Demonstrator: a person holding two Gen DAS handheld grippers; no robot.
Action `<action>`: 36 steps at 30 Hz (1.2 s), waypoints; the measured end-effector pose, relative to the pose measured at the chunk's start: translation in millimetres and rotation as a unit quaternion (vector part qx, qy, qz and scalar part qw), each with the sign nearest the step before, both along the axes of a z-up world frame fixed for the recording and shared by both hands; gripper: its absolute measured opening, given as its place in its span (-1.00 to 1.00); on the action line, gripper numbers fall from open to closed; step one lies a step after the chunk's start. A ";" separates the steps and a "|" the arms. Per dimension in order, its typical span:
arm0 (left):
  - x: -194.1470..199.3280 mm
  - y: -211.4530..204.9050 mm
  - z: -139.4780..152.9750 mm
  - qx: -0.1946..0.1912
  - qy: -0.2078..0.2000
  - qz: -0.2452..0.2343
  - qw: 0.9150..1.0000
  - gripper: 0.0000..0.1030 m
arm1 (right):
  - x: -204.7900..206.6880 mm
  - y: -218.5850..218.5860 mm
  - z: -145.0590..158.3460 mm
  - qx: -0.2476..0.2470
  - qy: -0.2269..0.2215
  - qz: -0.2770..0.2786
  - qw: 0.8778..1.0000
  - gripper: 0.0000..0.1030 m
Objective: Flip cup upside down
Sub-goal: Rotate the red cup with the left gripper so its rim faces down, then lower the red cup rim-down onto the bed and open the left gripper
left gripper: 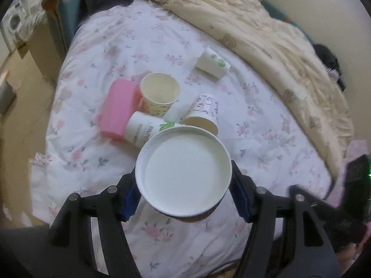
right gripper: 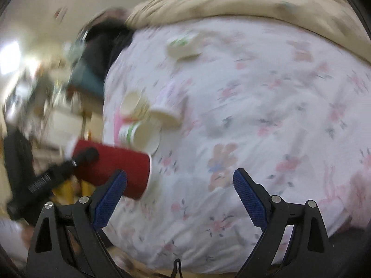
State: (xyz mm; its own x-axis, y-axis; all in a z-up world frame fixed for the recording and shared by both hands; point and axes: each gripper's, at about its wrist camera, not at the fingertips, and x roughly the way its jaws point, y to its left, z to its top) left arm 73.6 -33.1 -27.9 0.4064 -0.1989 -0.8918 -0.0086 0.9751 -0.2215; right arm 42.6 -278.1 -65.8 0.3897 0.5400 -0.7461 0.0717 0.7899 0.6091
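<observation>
My left gripper (left gripper: 184,195) is shut on a red paper cup (left gripper: 183,173) with a white inside, held above the floral bed sheet, its open mouth facing the camera. The same red cup (right gripper: 111,170) shows in the right wrist view at lower left, lying on its side in the air with the left gripper on it. My right gripper (right gripper: 179,199) is open and empty above the sheet, just right of the red cup.
Several paper cups lie on the sheet (left gripper: 266,120): an upright one (left gripper: 160,92), two tipped ones (left gripper: 145,128) (left gripper: 205,113), one farther back (left gripper: 212,63). A pink block (left gripper: 119,108) sits beside them. A beige blanket (left gripper: 266,34) covers the bed's far right. Furniture stands left.
</observation>
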 end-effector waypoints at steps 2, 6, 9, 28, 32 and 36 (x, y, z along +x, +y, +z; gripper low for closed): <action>6.0 -16.0 -5.3 0.009 0.001 -0.009 1.000 0.23 | -1.3 -16.3 0.5 -0.001 0.003 -0.028 1.000 0.85; 19.9 -55.3 -13.8 0.067 -0.023 -0.025 0.997 0.23 | -4.9 -33.4 -1.3 0.010 0.013 -0.048 0.999 0.85; 29.2 -72.9 -23.4 0.109 -0.034 -0.031 0.993 0.23 | -8.4 -39.0 -0.2 0.016 0.013 -0.052 0.998 0.85; 40.9 -67.8 -53.3 0.127 -0.027 -0.003 0.991 0.27 | -8.3 -36.2 9.9 0.005 -0.001 -0.046 0.999 0.85; 36.2 -65.2 -45.7 0.126 -0.033 -0.011 0.991 0.67 | -6.6 -31.7 8.4 -0.004 -0.002 -0.039 0.999 0.85; 25.4 -57.4 -29.4 0.114 -0.041 -0.017 0.992 0.71 | -5.1 -27.1 10.5 -0.025 -0.010 -0.034 0.999 0.85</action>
State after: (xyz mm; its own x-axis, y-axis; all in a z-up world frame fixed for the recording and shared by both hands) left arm 99.0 -90.5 -57.3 0.4761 -0.0102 -0.8793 0.0334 0.9994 0.0065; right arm 37.5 -305.2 -55.3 0.4396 0.4750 -0.7623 0.1134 0.8126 0.5717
